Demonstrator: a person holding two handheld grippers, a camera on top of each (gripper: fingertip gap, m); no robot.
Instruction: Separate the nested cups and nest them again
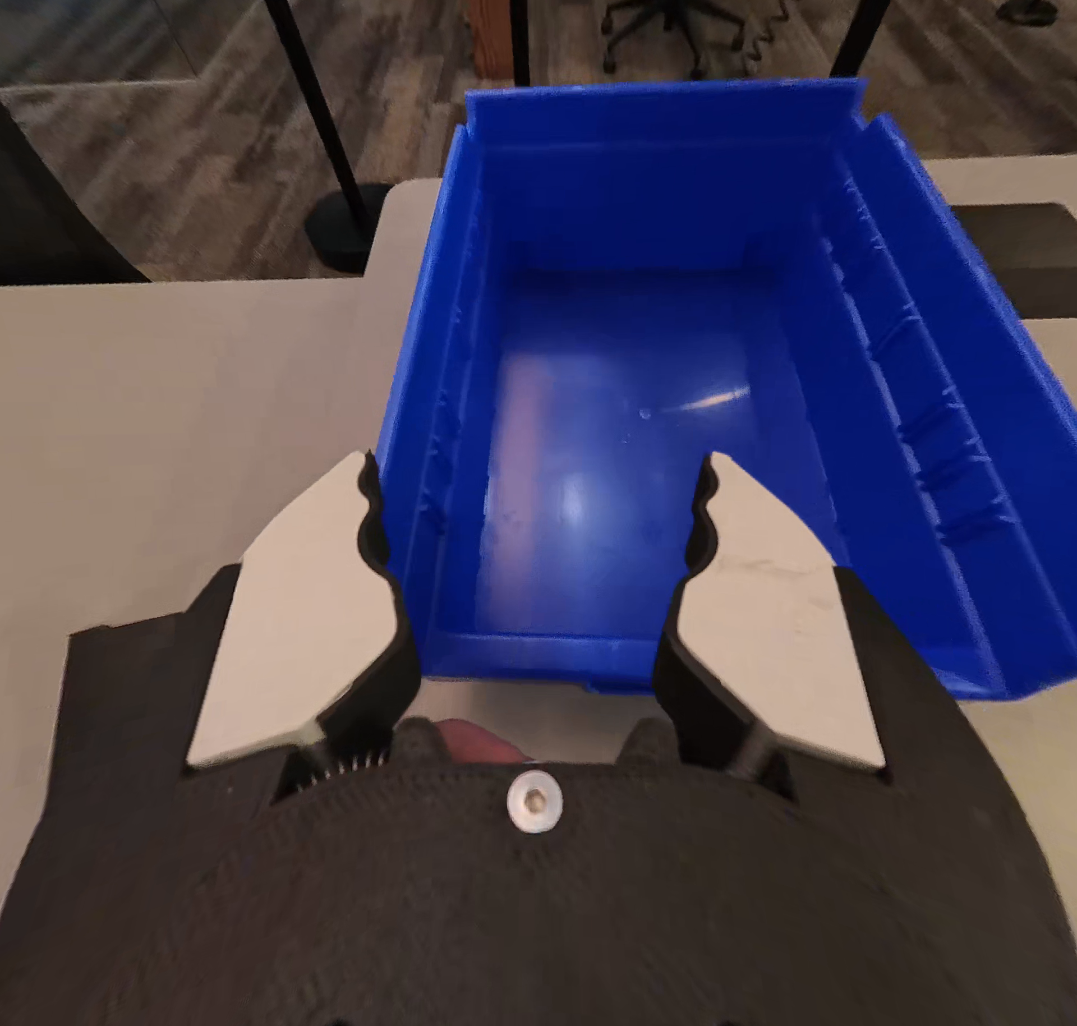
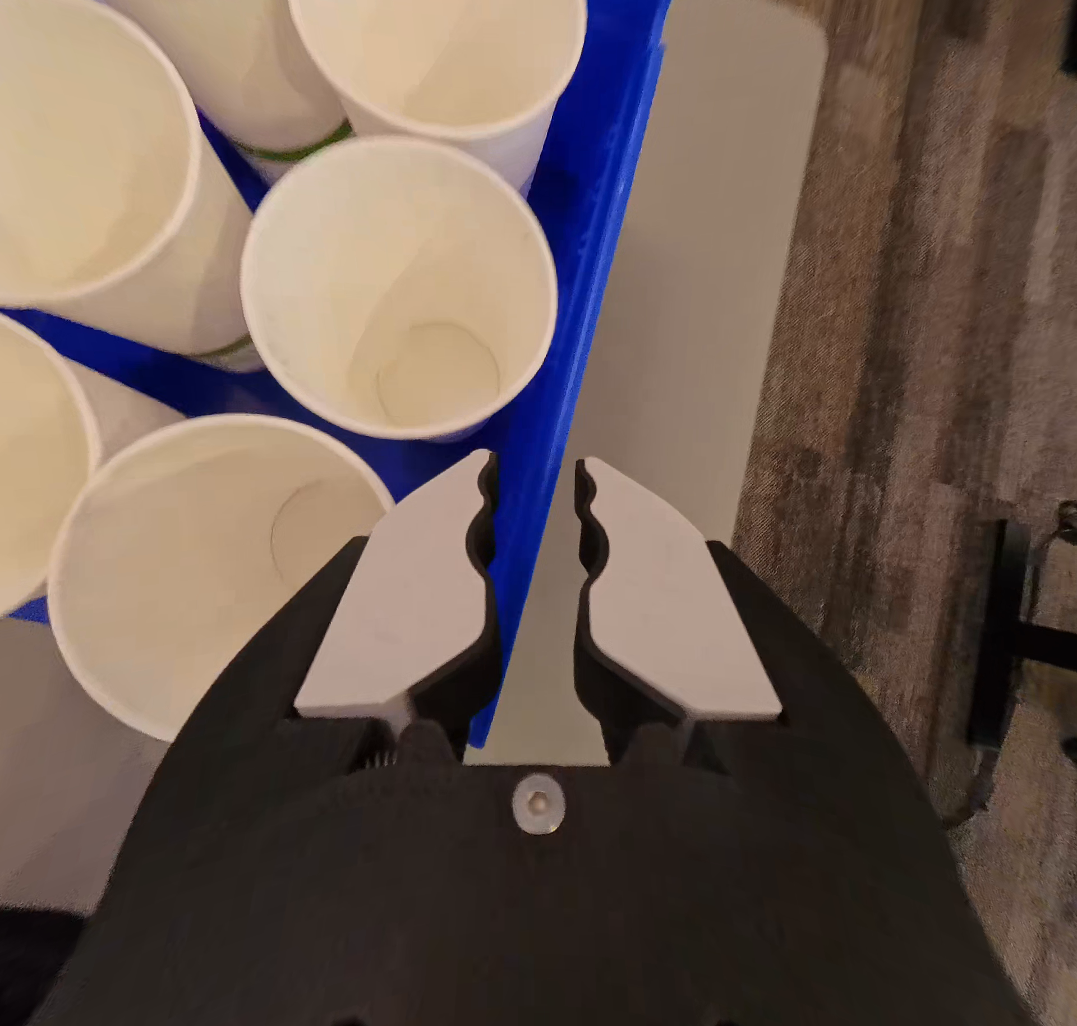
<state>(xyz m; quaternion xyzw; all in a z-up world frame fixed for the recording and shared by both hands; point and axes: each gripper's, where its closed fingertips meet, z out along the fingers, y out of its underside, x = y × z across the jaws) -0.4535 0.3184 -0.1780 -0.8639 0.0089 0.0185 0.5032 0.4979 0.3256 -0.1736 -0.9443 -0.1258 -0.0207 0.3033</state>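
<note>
On the pale table in the left wrist view, your left gripper hangs above the near end of a blue bin. Its jaws stand wide apart and hold nothing; the left fingertip lies just over the bin's left wall, the right fingertip over the bin's bare blue floor. No cup shows inside this bin. Beyond the table edge you see a wood-pattern floor, black stand poles and the wheeled base of an office chair.

In the right wrist view, white paper cups stand upright, mouths open toward the camera, crowded in a blue bin at the left. Some bear a green band near the base. The nearest cup sits just left of your right gripper. That gripper's jaws are parted by a narrow gap and grasp nothing; the bin's right wall passes beneath that gap, and neither pad presses on it. To the right of the wall lies a strip of table, then the floor.
</note>
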